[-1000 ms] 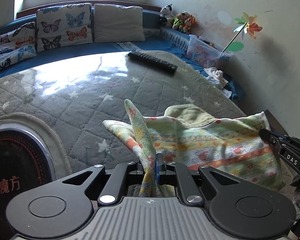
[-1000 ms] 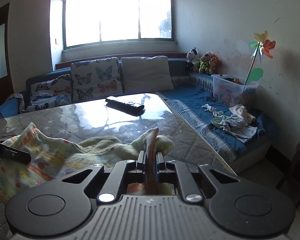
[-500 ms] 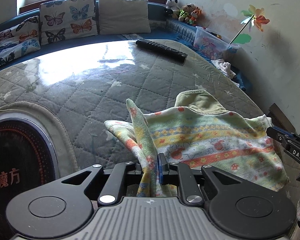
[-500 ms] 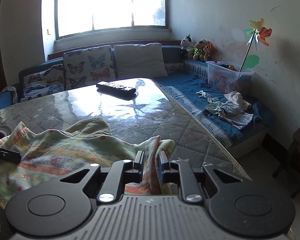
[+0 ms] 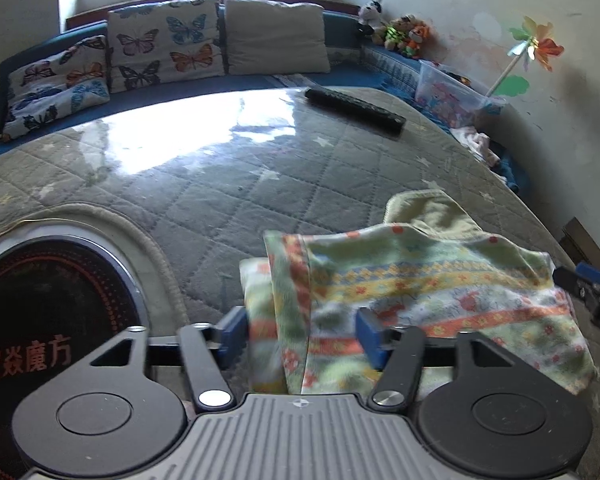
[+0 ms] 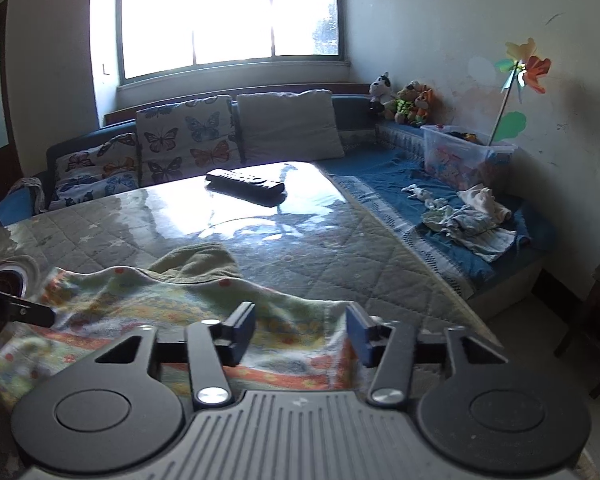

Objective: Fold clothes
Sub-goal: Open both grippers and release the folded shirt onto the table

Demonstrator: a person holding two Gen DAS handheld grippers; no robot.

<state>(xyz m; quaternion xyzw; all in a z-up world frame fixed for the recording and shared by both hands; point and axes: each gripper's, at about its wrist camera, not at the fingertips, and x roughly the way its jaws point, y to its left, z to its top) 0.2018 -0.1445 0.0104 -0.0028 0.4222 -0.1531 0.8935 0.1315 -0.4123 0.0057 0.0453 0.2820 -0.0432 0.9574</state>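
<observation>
A patterned green, yellow and orange garment (image 5: 420, 280) lies on the quilted table cover (image 5: 220, 184), near its front right. My left gripper (image 5: 302, 334) is opening; the garment's left edge sags loose between its blue pads, which no longer press it. My right gripper (image 6: 300, 332) is opening too, and the garment (image 6: 160, 304) lies flat under and between its fingers, untouched by the pads. The right gripper's tip (image 5: 588, 284) shows at the right edge of the left wrist view. At the left of the right wrist view the left gripper's finger (image 6: 20, 310) pokes in.
A black remote (image 5: 354, 108) lies at the table's far side. A round black cooktop (image 5: 40, 300) is set in the table at the left. Beyond stand a blue sofa with butterfly cushions (image 5: 164, 52), a clear plastic box (image 6: 464, 156) and loose clothes (image 6: 472, 220).
Both grippers went from shut on pinched-up corners of the garment to open. The raised corners dropped and the cloth now lies flatter on the table.
</observation>
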